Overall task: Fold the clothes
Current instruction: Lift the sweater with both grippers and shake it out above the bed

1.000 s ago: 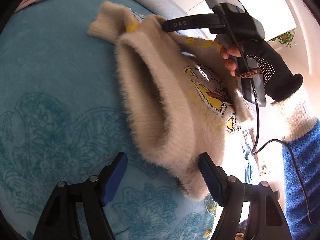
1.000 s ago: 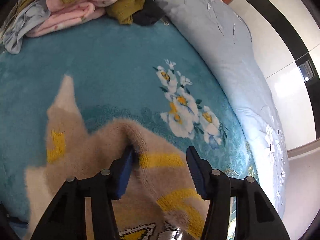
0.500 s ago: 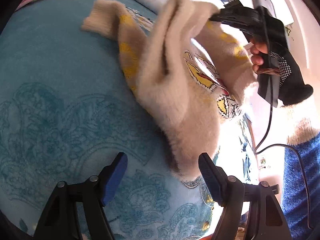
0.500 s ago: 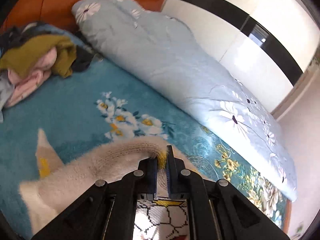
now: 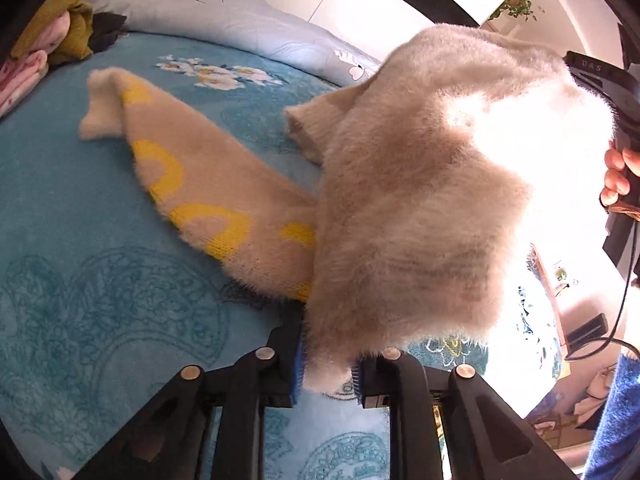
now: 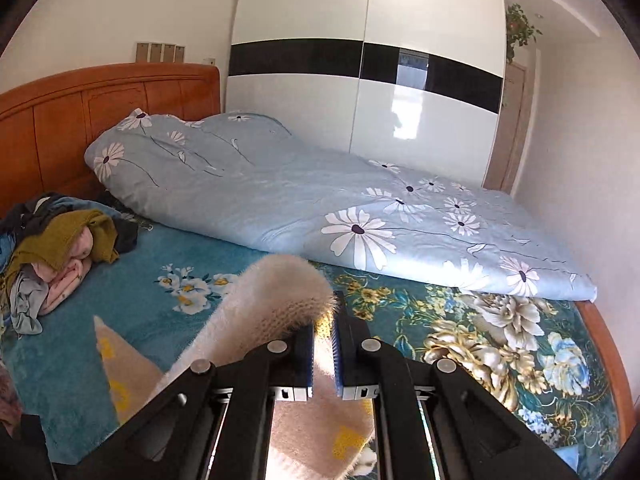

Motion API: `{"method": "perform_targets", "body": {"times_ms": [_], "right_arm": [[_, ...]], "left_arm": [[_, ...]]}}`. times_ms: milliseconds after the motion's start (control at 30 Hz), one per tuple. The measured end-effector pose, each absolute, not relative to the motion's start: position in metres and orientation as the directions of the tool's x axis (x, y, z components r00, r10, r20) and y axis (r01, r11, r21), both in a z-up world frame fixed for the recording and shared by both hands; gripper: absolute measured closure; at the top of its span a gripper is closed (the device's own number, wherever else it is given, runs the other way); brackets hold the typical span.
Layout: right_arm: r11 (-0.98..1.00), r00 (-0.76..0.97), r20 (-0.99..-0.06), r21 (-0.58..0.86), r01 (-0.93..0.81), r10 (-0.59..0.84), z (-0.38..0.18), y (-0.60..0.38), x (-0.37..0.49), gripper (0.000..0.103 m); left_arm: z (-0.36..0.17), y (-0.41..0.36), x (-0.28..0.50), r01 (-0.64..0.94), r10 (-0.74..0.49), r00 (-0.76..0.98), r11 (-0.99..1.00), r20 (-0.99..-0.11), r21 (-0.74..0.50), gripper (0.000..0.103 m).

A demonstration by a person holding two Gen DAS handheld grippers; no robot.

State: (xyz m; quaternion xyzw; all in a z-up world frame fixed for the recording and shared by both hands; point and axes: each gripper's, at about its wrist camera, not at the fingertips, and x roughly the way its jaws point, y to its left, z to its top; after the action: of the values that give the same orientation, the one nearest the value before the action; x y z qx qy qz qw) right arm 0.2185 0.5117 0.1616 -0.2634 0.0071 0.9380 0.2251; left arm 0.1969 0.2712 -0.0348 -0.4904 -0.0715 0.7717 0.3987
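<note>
- Left wrist view: left gripper (image 5: pixel 326 368) clamped on the lower edge of the beige sweater (image 5: pixel 416 208); body lifted off the teal blanket (image 5: pixel 80 280).
- Right gripper (image 6: pixel 323 356) pinches a fuzzy fold of the same sweater, held up at the far right.
- Sleeve (image 5: pixel 192 184) with yellow rings lies on the blanket, long axis running from the body out to upper left, cuff pointing at the clothes pile (image 5: pixel 52 40).
</note>
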Motion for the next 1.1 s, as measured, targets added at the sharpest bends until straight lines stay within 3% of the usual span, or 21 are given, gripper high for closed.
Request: {"method": "perform_targets", "body": {"times_ms": [133,500,733,900,1100], "right_arm": [[-0.873,-0.782,-0.411,-0.079,-0.481,0.468,0.195,0.512,0.254,0.096],[-0.841,-0.828,-0.151,-0.056,-0.538,0.54,0.292,0.475,0.356,0.096],[-0.859,-0.859,-0.056,-0.098,-0.503,0.509,0.328,0.431,0.413,0.096],[-0.864,-0.859,-0.114,-0.144,-0.483,0.499,0.324,0.429,0.398,0.096],[-0.867,-0.794,-0.358,-0.117,-0.484,0.492,0.245,0.488,0.316,0.096]], "left_arm": [[0.011,0.254,0.184,-0.589,0.692,-0.313,-0.679,-0.651,-0.438,0.089],[0.228,0.196,0.17,-0.747,0.758,-0.542,-0.632,-0.362,-0.205,0.091],[0.289,0.157,0.207,-0.815,0.808,-0.54,-0.572,-0.235,-0.095,0.091],[0.299,0.157,0.208,-0.819,0.789,-0.541,-0.573,-0.291,-0.031,0.09],[0.205,0.237,0.127,-0.777,0.675,-0.525,-0.629,-0.519,-0.031,0.09]]}}
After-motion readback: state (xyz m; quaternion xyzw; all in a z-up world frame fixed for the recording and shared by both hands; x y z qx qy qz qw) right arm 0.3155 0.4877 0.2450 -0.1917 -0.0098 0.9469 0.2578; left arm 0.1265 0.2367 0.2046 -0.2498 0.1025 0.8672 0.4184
